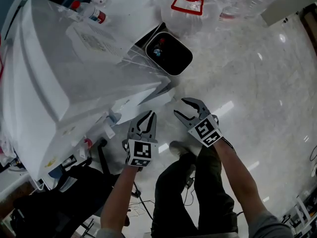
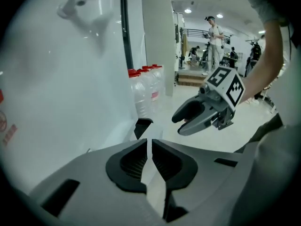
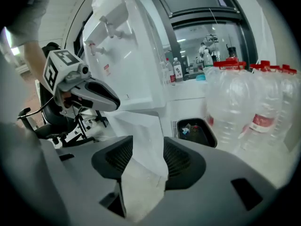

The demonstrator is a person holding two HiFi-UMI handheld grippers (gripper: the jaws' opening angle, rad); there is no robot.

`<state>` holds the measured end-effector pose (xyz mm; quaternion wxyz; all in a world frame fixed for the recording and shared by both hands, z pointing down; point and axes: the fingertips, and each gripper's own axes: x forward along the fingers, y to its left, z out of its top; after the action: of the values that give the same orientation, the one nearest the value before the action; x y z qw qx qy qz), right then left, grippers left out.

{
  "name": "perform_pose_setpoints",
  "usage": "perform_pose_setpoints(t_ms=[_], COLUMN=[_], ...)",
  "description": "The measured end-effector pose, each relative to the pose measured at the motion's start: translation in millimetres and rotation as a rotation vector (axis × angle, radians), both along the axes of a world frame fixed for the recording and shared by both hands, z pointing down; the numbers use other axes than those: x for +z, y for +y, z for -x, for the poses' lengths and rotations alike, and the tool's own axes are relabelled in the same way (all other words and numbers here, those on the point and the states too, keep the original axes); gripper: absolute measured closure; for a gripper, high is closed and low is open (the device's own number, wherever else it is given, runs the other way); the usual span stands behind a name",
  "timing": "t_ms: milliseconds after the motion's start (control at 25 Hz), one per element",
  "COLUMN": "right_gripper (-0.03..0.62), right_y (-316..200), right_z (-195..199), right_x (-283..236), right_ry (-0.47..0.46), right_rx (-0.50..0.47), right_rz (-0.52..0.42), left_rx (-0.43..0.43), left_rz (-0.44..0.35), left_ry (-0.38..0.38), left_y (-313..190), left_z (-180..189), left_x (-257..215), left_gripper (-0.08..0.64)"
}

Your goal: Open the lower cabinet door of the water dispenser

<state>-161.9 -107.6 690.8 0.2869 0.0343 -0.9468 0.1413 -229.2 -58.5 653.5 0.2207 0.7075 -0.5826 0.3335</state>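
Note:
The white water dispenser [image 1: 49, 83] stands at the left, seen from above. Its lower cabinet door [image 1: 143, 103] swings out from the body toward me. In the right gripper view the door [image 3: 141, 135] shows edge-on in the gap between the jaws, and the pads do not press on it. My right gripper [image 1: 179, 107] is open just right of the door's free edge. My left gripper [image 1: 147, 115] is shut and empty, close below the door. In the left gripper view the shut jaws [image 2: 149, 142] point past the dispenser's side wall [image 2: 56, 79], with the right gripper [image 2: 181, 124] ahead.
A black waste bin [image 1: 171, 53] sits on the floor by the dispenser's far side. Several large water bottles [image 1: 190, 4] with red caps stand behind it. A black office chair [image 1: 84, 182] is at the lower left. My legs [image 1: 183, 187] are below the grippers.

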Motion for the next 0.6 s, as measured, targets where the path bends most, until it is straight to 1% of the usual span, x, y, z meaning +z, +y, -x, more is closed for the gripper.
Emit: perform_pose_setpoints(t_ms=[80,200,280,400,520,600], right_gripper=[0.407,0.479,0.526,0.559,0.575,0.578], right_y=[-6.4,-17.3,-23.0,-29.7,-29.9,-30.8], right_z=[-14.9,-33.2,-45.0,-59.2,-69.2,-75.5], right_x=[-11.5,-26.5,-34.3,-44.5,-51.5,-53.1], right_ry=[-0.008,-0.020,-0.026,-0.041,-0.053,-0.061], right_rx=[0.027,0.060,0.074,0.095,0.091,0.086], right_rz=[-0.008,-0.021,-0.033,-0.016,-0.005,0.006], left_rx=[0.041,0.101,0.143,0.197,0.265,0.302], left_rz=[0.030,0.080,0.119,0.173,0.214,0.254], left_ry=[-0.042,-0.097,-0.126,-0.168,-0.236,-0.270], left_y=[-3.9,-12.7,-17.5,-25.5,-30.0,-33.1], left_z=[-1.9,-5.5,-10.2,-14.2,-14.5,-14.1], left_x=[3.1,9.9,17.0,28.0,36.8,44.0], left_gripper=[0.532,0.460,0.441,0.410,0.390,0.363])
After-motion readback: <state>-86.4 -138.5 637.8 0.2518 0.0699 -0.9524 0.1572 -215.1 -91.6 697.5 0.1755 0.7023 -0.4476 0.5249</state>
